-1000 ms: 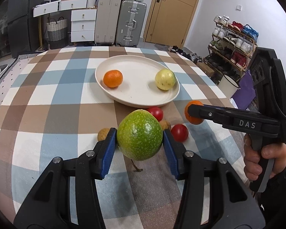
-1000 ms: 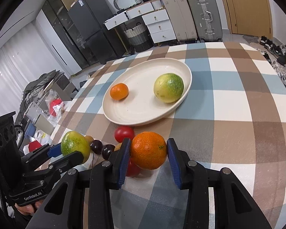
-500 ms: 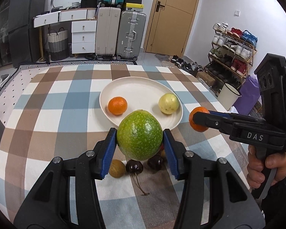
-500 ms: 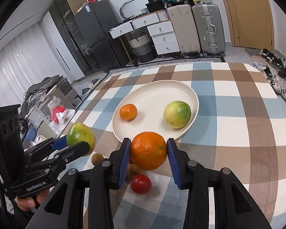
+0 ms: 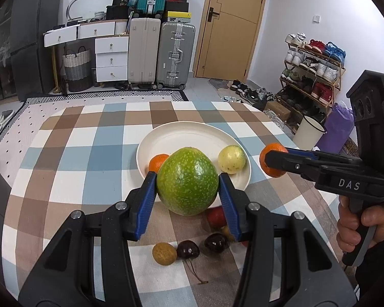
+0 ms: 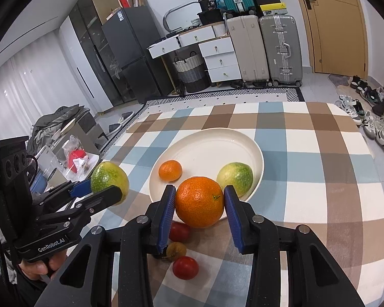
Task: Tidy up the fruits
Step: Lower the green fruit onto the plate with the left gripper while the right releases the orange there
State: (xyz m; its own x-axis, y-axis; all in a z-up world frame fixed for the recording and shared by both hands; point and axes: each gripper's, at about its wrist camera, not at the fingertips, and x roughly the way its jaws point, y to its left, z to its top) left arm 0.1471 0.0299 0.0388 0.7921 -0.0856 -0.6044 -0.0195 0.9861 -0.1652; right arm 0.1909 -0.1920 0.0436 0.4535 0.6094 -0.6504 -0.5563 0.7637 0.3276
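Note:
My left gripper (image 5: 188,193) is shut on a speckled green fruit (image 5: 187,180) and holds it above the table, just short of the white plate (image 5: 192,134). My right gripper (image 6: 199,204) is shut on a large orange (image 6: 200,201), also held above the table near the plate's (image 6: 217,143) front rim. The plate holds a small orange (image 6: 170,170) and a yellow-green fruit (image 6: 235,174). Each gripper shows in the other's view: the right one (image 5: 274,160), the left one (image 6: 110,183).
On the checked tablecloth (image 5: 89,153) below the grippers lie two dark cherries (image 5: 189,249), a small brown fruit (image 5: 164,253) and red cherry tomatoes (image 6: 185,267). Suitcases (image 5: 161,53), drawers and a shoe rack (image 5: 312,74) stand beyond the table.
Both grippers have risen and drawn back with their fruits, so the plate and the loose fruits look farther below. Both grips are unchanged.

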